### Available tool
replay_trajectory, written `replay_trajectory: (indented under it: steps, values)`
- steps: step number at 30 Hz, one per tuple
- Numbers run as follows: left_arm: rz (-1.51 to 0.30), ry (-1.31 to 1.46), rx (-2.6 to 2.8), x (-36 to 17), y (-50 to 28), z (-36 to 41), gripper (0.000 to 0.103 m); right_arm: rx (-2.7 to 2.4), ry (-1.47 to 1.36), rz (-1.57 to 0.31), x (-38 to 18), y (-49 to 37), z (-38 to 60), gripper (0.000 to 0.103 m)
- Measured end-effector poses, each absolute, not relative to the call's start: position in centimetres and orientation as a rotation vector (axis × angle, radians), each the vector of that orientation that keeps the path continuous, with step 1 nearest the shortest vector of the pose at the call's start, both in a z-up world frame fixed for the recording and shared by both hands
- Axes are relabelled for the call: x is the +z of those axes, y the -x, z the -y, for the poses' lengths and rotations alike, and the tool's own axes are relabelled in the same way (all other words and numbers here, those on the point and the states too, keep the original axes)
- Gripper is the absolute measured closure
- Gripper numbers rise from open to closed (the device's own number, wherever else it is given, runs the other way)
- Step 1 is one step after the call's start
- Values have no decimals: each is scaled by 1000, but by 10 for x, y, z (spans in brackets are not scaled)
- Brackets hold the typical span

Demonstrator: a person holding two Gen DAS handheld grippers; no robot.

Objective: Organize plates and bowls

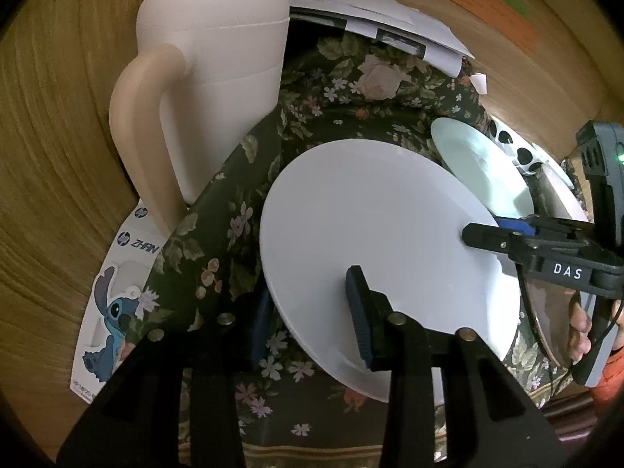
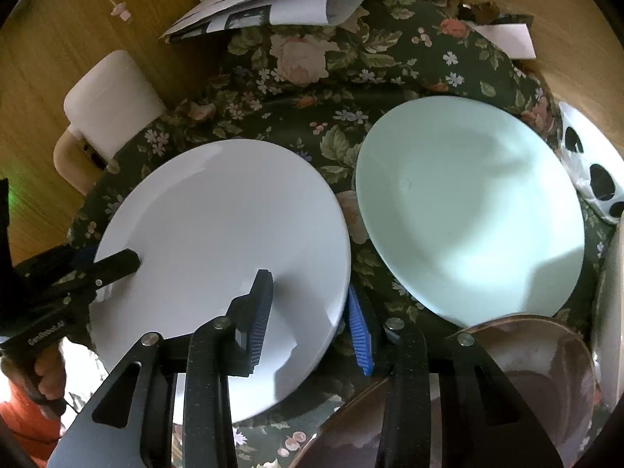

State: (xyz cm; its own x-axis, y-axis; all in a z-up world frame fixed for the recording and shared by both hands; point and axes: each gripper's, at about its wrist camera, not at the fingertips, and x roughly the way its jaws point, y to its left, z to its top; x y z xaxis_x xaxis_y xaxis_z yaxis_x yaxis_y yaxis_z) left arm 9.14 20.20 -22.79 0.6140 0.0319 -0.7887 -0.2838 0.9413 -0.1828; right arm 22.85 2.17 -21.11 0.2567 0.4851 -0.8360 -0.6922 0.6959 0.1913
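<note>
The left gripper (image 1: 312, 319) is clamping the white plate (image 1: 374, 249) at its rim, at about seven o'clock in the left wrist view; one blue-padded finger is lying on the top face, the other is sitting under the edge against the cloth. The right gripper (image 2: 312, 323) is gripping the same white plate (image 2: 222, 257) at about five o'clock of its rim in the right wrist view — one pad above, one below; in the left wrist view it is reaching in from three o'clock, and a hand (image 1: 581, 323) is showing behind it.

The mint-green plate (image 2: 468, 210) is lying at two o'clock of the white one, just beside it, with a narrow strip of cloth between the two rims; a brown bowl (image 2: 546, 366) is sitting at five o'clock of the green plate, close to the right gripper's outer finger; a white dish with black spots (image 2: 592, 179) is crowding the three o'clock edge. Open cloth is lying at twelve o'clock of the white plate, up to a pile of papers (image 2: 273, 0); a cream mug (image 1: 210, 89) is standing at ten o'clock, near the plate but apart from it.

Everything is resting on a dark floral tablecloth (image 1: 312, 89) — wood-grain surface (image 1: 58, 136) is surrounding it; a cartoon sticker sheet (image 1: 113, 312) is lying at the cloth's eight o'clock edge.
</note>
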Motion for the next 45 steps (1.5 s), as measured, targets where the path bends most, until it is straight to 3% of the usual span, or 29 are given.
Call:
replay_trajectory:
  steps: [45]
  values:
    - [-739,178,36,-146,-66,-94,66,693,68,-783,-137,-170,112,69]
